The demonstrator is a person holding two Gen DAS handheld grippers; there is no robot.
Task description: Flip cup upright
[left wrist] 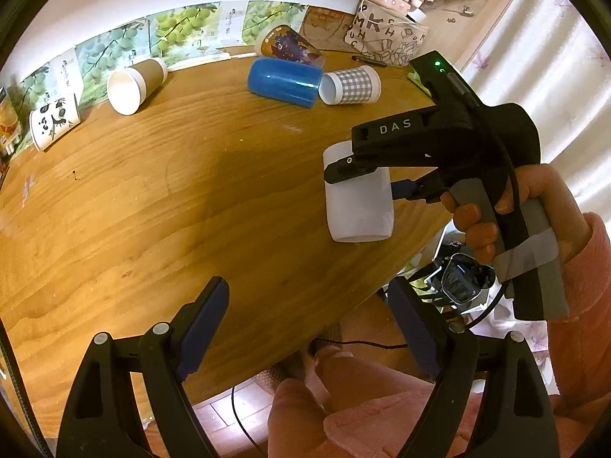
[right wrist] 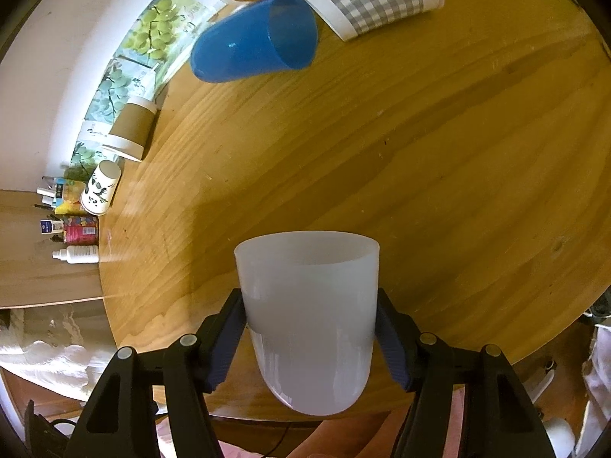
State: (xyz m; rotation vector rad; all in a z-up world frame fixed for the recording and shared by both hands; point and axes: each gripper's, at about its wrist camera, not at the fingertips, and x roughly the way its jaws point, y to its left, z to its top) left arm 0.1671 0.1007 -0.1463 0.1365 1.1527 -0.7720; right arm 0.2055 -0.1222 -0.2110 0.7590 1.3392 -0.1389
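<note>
A plain white cup [right wrist: 309,324] sits between the blue pads of my right gripper [right wrist: 311,316], which is shut on it. In the left wrist view the same cup [left wrist: 359,206] stands on the wooden table [left wrist: 191,210] near its right edge, with the right gripper [left wrist: 355,168] clamped across its upper part. Which end of the cup is up cannot be told. My left gripper [left wrist: 305,328] is open and empty, low over the table's near edge, to the left of the cup.
Several cups lie on their sides at the back of the table: a blue one [left wrist: 282,81], a grey checked one [left wrist: 349,84], a brown-sleeved one [left wrist: 135,84], a panda one [left wrist: 53,122] and a patterned one [left wrist: 286,45]. A printed bag [left wrist: 385,40] stands back right.
</note>
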